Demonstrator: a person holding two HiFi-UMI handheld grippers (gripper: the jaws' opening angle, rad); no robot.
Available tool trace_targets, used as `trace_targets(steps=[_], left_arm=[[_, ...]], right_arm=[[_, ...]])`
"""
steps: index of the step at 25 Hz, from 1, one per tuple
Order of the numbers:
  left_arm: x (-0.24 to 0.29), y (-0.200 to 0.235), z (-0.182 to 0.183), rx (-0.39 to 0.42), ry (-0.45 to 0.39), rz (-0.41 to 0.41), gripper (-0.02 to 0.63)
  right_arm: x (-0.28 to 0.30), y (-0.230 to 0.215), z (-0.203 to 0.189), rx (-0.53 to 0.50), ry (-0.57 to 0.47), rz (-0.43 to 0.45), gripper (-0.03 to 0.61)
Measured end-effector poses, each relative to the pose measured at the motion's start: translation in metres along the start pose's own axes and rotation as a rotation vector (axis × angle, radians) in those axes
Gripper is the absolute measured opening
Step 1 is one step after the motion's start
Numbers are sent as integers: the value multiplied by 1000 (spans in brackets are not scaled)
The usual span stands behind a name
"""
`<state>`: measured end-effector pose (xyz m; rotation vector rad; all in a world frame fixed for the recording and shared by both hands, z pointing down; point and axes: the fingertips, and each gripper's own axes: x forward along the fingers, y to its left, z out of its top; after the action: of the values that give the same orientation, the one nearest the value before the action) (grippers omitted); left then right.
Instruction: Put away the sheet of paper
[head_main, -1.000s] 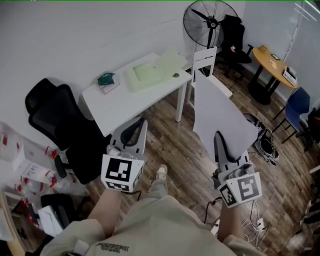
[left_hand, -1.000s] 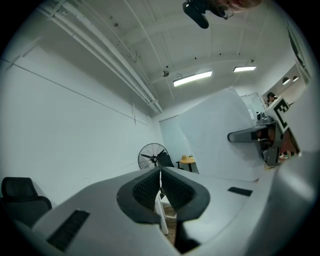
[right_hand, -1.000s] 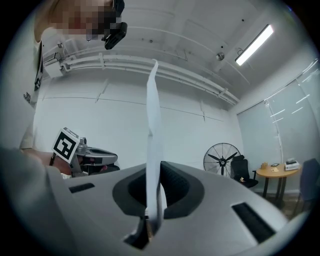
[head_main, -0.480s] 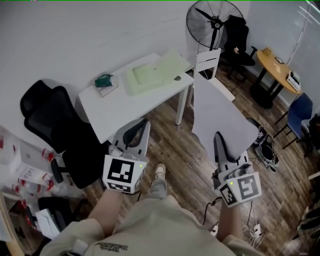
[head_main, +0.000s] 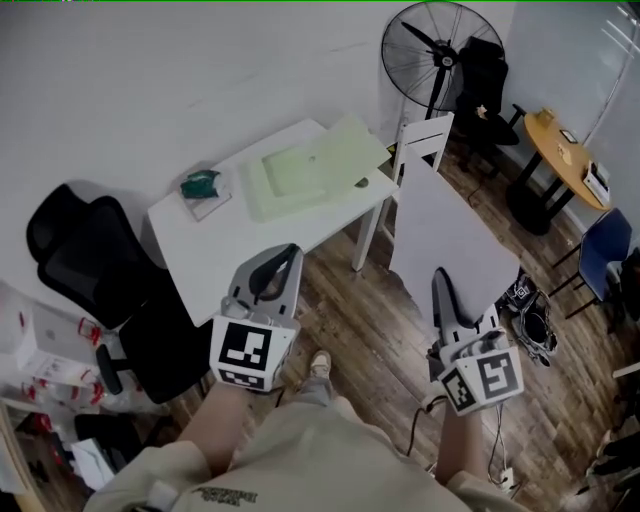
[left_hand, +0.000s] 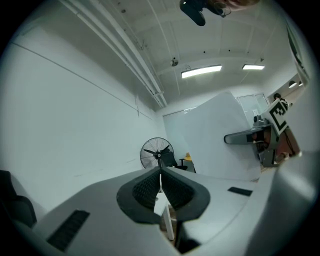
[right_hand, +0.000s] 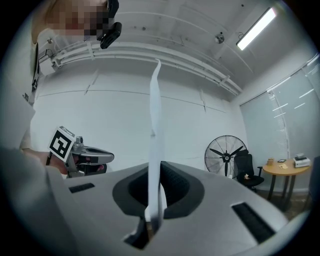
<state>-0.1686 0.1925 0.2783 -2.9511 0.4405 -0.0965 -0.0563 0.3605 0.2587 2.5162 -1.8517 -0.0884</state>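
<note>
The large white sheet of paper (head_main: 452, 235) is off any surface and in the air, pinched at its lower edge by the right gripper (head_main: 439, 276), whose jaws are closed tight on it. It stands nearly upright over the brown wood-plank floor (head_main: 350, 320), to the right of the white rectangular desk (head_main: 225, 245) and in front of the white slatted chair (head_main: 425, 135). The left gripper (head_main: 285, 260) hangs beside it with its jaws pressed together on nothing and takes no part in the hold. Judged from this, the pick-up is done and the putting away is all left to do: the sheet has not yet been laid down, and the pictures do not settle where it belongs, though the desk with its pale green flat mats (head_main: 310, 168) looks a likely place. The head view gives the layout, showing the sheet's broad face, the desk, a black office chair (head_main: 75, 255) and a black standing fan (head_main: 440, 45). The right gripper view alone shows the grip itself, with the sheet edge-on as a thin white strip rising from between the ribbed pads. The left gripper view alone confirms that no paper lies between that gripper's closed pads, and it shows the sheet's other face from the side with the right gripper clamped on it.
</note>
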Motion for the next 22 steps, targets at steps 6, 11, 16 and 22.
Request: trace_targets(steps=[6,11,16,22], left_arm=[[69,58,-3,-6,-2,12,26],[121,109,-15,-18,29,18,26],[158,142,-30,3,55,21,26],[172,164,-44,-27,77,27,26]], right_arm=[[92,-30,-13,-11,35,11,23],[164,-44,-21,-1,54,19,23],[215,-50,-30,14,61,29,23],[244,-55,-37,22,83,18,23]])
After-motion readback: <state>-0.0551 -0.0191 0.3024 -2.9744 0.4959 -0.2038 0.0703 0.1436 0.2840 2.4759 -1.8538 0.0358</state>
